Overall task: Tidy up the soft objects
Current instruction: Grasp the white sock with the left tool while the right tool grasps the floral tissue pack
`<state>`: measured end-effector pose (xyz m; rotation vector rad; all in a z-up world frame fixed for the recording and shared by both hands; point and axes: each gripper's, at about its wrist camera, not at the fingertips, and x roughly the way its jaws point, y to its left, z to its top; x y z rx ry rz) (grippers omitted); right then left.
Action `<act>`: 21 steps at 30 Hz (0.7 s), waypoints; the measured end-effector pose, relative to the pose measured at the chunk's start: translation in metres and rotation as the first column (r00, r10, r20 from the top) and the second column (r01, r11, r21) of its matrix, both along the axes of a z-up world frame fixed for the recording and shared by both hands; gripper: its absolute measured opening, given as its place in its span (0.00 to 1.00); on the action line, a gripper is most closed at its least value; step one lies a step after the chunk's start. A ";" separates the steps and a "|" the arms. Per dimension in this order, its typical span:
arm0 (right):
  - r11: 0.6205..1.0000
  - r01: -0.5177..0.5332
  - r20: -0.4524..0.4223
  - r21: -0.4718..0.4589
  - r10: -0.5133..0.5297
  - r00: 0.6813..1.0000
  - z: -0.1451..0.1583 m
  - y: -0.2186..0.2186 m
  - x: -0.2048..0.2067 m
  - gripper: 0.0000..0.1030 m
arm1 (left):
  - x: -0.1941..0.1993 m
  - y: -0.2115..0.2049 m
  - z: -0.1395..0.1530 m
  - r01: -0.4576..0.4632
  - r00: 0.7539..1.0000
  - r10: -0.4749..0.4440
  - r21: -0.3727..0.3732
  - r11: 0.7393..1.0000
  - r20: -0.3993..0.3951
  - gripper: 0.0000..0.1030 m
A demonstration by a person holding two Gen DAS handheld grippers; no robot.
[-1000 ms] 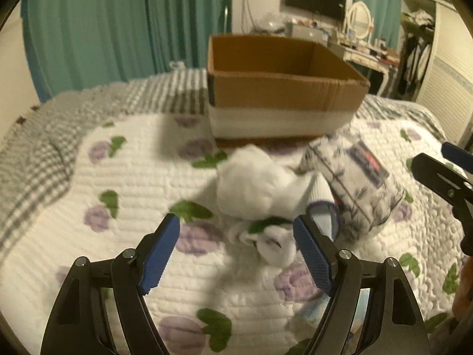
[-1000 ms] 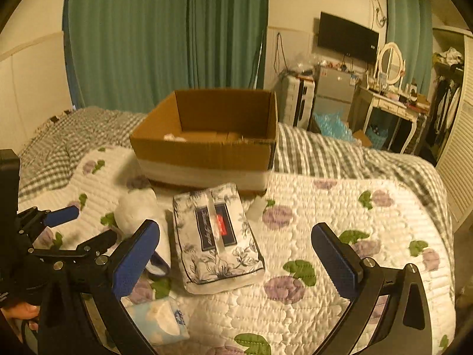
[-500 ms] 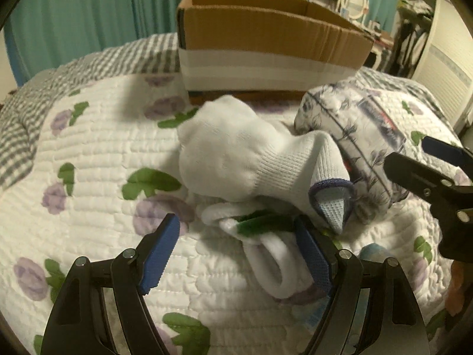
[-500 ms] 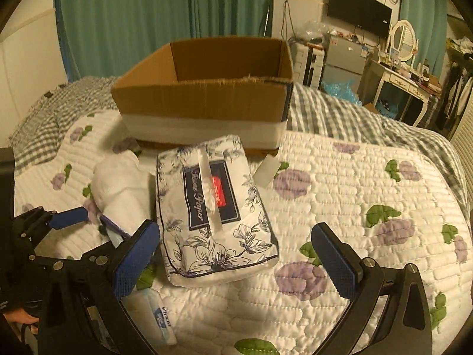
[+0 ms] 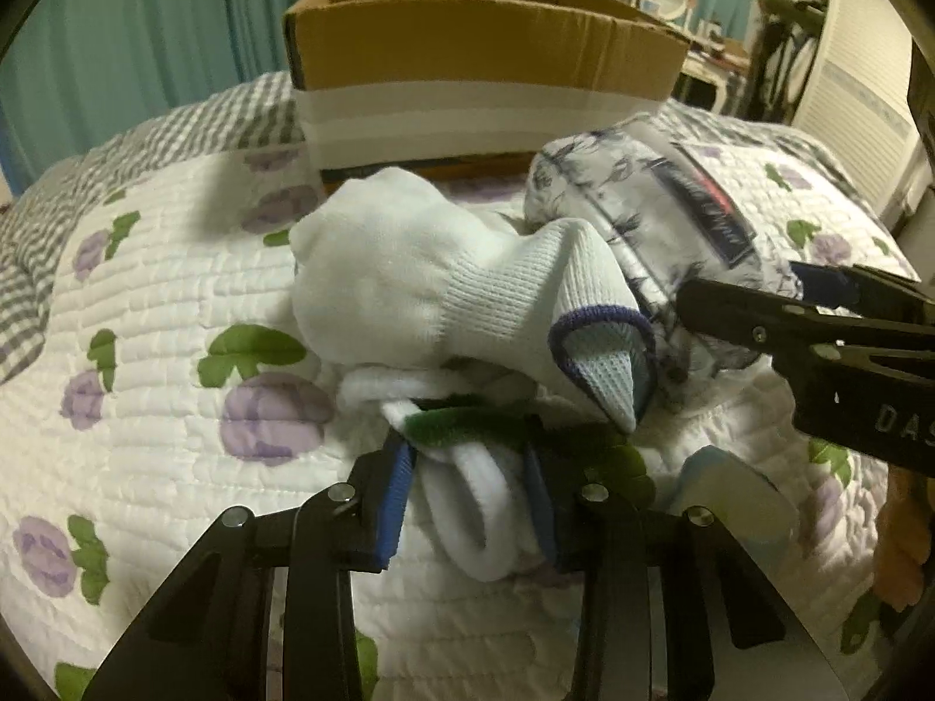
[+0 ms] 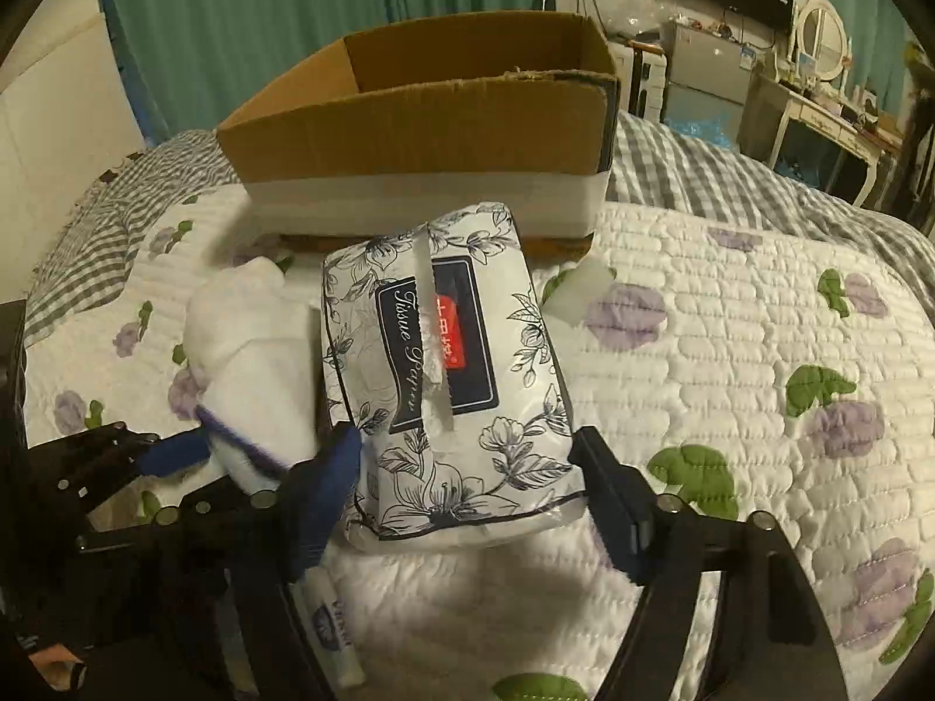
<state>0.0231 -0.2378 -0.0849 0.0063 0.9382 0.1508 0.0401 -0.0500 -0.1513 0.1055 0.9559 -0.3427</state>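
On the quilted bed lies a white sock (image 5: pixel 444 286) with a blue-trimmed cuff; it also shows in the right wrist view (image 6: pixel 251 362). Under it is a white and green sock (image 5: pixel 473 467). My left gripper (image 5: pixel 467 490) is shut on that white and green sock. A floral tissue pack (image 6: pixel 444 385) lies right of the socks; it also shows in the left wrist view (image 5: pixel 660 222). My right gripper (image 6: pixel 467 479) is shut on the near end of the tissue pack. An open cardboard box (image 6: pixel 426 117) stands behind them, also in the left wrist view (image 5: pixel 473 58).
A small tissue packet (image 6: pixel 333 631) lies near the front under my right gripper. A small white scrap (image 6: pixel 578 286) lies right of the box. Checked bedding (image 6: pixel 759 181) covers the far side. A dresser and mirror (image 6: pixel 818 52) stand at the back right.
Both grippers moved forward and down. The left closed on the white and green sock. The right closed on the tissue pack.
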 end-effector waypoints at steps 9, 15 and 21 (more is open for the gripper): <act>1.000 0.017 0.061 -0.021 -0.016 0.998 0.015 0.002 -0.013 0.44 | -0.006 0.008 0.011 -0.044 0.999 0.043 0.004 0.999 0.030 0.32; 0.997 0.048 0.136 -0.052 -0.040 0.990 0.037 0.002 -0.030 0.44 | -0.016 0.015 0.029 -0.067 0.995 0.067 -0.004 0.998 0.071 0.31; 0.996 0.070 0.213 -0.063 -0.055 0.975 0.063 0.004 -0.052 0.44 | -0.029 0.026 0.052 -0.086 0.989 0.088 -0.024 0.996 0.118 0.31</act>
